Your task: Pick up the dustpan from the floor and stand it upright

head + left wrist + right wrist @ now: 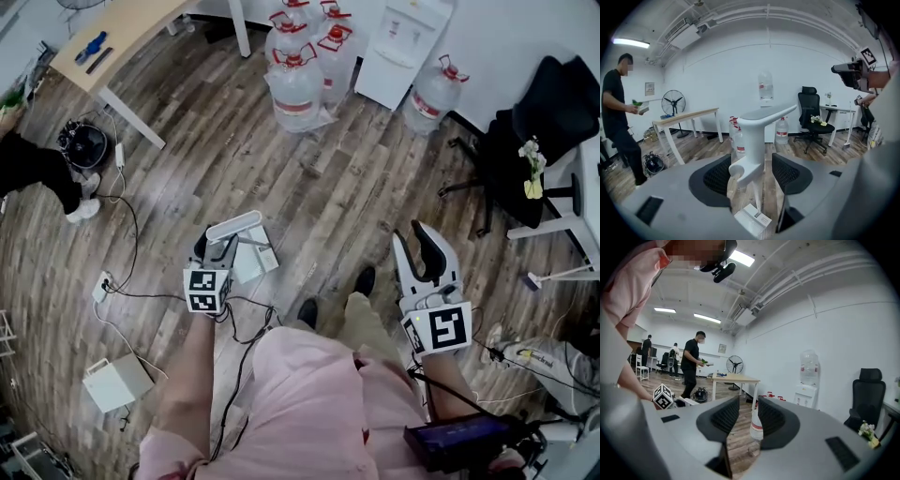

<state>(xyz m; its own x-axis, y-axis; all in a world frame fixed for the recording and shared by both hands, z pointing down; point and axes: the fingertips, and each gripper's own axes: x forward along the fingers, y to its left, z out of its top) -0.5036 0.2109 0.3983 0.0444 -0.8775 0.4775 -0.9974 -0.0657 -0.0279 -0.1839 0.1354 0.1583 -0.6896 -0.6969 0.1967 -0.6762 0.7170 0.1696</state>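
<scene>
The white dustpan (255,260) stands upright on the wooden floor in front of me, its long handle (234,226) tilted at the top. My left gripper (216,247) reaches to it from the near side. In the left gripper view the handle (752,140) rises between the two black pads (718,177), with floor showing on both sides of it, so the left gripper (751,174) is open around the handle. My right gripper (412,239) hangs apart to the right, above bare floor. Its jaws (749,416) stand a narrow gap apart with nothing between them.
Several water bottles (300,75) and a water dispenser (403,42) stand at the far wall. A wooden table (122,37) is far left, a black office chair (544,122) far right. Cables (122,281) and a white box (114,382) lie left. A person (618,117) stands by the table.
</scene>
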